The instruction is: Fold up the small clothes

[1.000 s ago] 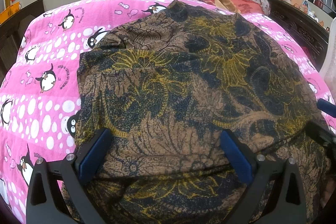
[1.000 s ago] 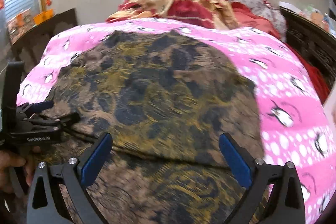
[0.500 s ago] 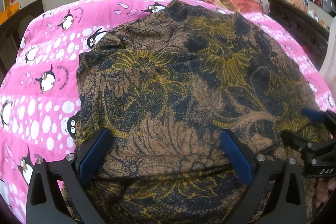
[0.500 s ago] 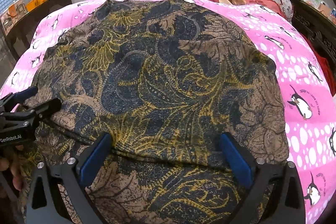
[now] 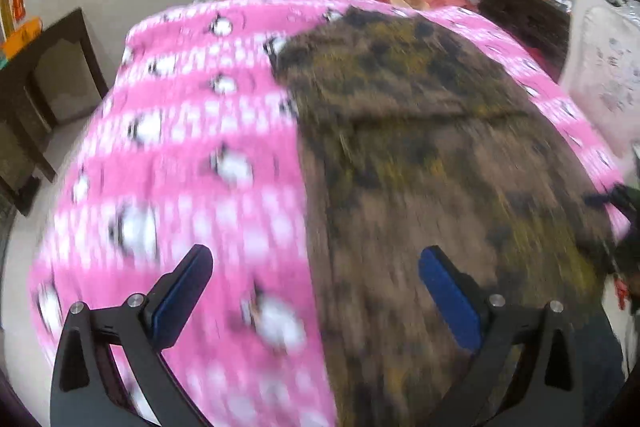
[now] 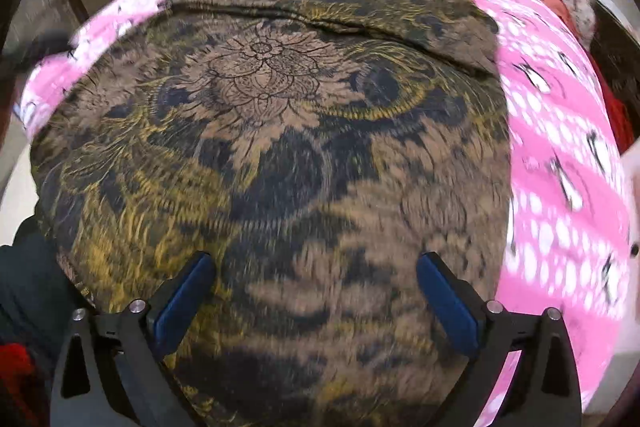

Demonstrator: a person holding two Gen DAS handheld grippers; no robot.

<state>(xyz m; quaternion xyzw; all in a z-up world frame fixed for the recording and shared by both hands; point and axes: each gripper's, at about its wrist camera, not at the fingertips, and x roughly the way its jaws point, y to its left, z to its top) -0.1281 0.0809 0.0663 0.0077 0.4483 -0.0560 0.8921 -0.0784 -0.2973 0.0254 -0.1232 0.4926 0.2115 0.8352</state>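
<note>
On pink penguin bedspread (image 5: 192, 155), brown-gold patterned garment (image 6: 280, 131) lies spread flat, one fold edge running across far part. Left gripper (image 5: 316, 291) released, empty, hovering over garment's left edge — one finger above bedspread, other above cloth. Right gripper (image 6: 312, 295) spread wide, empty, above near middle of cloth. Both views blurred. Fabric looks thin, soft, limp, light; likely to drape and sag, not slippery. Best hold: pinch near corners or hem edge — both layers together, lift evenly.
</note>
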